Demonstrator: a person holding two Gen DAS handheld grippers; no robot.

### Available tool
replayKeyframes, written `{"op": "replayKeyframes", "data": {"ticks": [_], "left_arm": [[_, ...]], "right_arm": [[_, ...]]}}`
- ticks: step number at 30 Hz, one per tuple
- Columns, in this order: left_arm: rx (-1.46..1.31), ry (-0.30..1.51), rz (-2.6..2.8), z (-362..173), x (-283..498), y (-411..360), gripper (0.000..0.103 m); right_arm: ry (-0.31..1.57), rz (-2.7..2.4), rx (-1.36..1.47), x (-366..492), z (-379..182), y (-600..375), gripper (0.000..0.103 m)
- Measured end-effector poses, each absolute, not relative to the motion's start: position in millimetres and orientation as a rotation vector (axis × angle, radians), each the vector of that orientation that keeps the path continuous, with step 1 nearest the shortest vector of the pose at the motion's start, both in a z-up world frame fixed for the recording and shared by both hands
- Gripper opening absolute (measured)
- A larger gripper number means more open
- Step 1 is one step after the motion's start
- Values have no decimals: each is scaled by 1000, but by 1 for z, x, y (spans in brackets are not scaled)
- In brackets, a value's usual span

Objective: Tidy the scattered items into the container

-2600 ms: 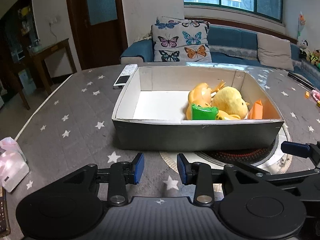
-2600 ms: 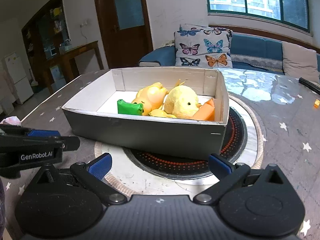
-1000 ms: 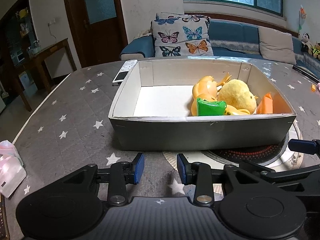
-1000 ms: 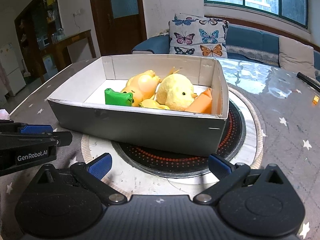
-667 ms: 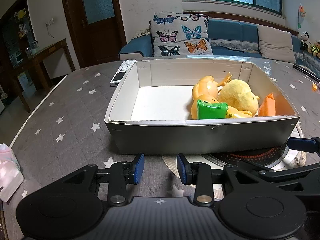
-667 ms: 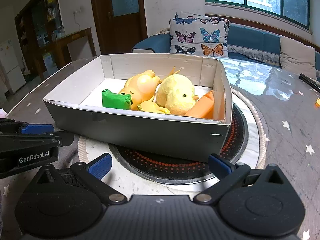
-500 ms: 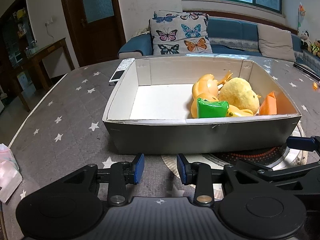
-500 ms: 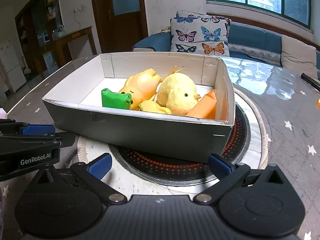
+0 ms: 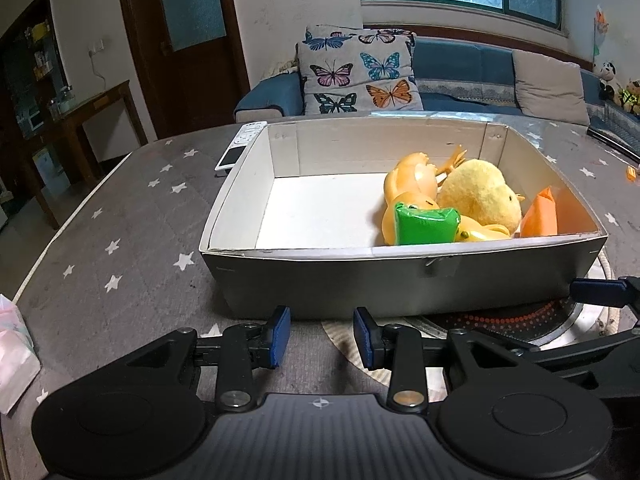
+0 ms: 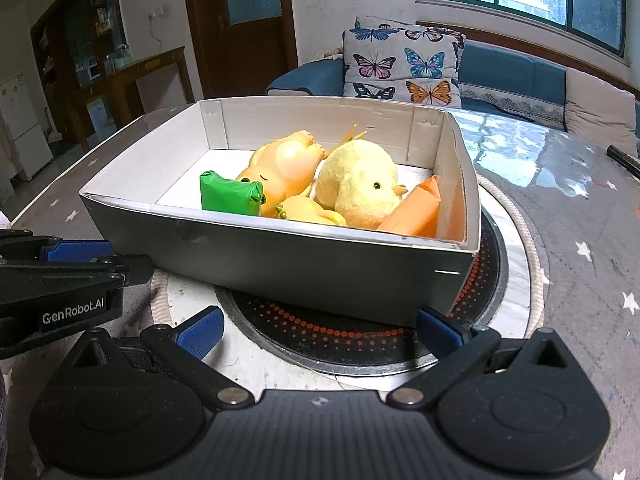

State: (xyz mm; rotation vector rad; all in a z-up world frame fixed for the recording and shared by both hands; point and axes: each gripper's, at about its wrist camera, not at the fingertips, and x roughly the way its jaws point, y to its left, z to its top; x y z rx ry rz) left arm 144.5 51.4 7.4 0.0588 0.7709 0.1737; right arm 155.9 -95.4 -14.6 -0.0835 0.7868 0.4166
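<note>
A grey cardboard box [image 9: 400, 284] with a white inside stands on the table, also in the right wrist view [image 10: 320, 268]. In it lie a yellow plush chick [image 9: 480, 196] [image 10: 360, 188], an orange rubber toy [image 9: 412, 184] [image 10: 284, 168], a green packet [image 9: 424, 224] [image 10: 228, 196] and an orange carton [image 9: 542, 216] [image 10: 416, 208]. My left gripper [image 9: 322, 336] is partly open and empty, just before the box's near wall. My right gripper [image 10: 318, 328] is wide open and empty, before the box's right part.
The box sits partly on a round black hob [image 10: 360, 332] set in the star-patterned grey tablecloth [image 9: 120, 216]. A white remote [image 9: 240, 148] lies at the box's far left corner. A pink tissue pack [image 9: 12, 344] lies at the left edge. A sofa stands behind the table.
Both grippers have moved closer to the box, which now looks larger and nearer. Both jaws keep the same opening. The toys in the box have not moved.
</note>
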Motion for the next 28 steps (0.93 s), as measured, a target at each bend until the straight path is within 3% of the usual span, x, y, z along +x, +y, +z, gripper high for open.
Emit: {"op": "replayKeyframes", "data": {"ticks": [28], "left_arm": [[44,754,159,14,145,54,37]], "right_arm": [[777,424,-81,154,-11,-95,103]]}}
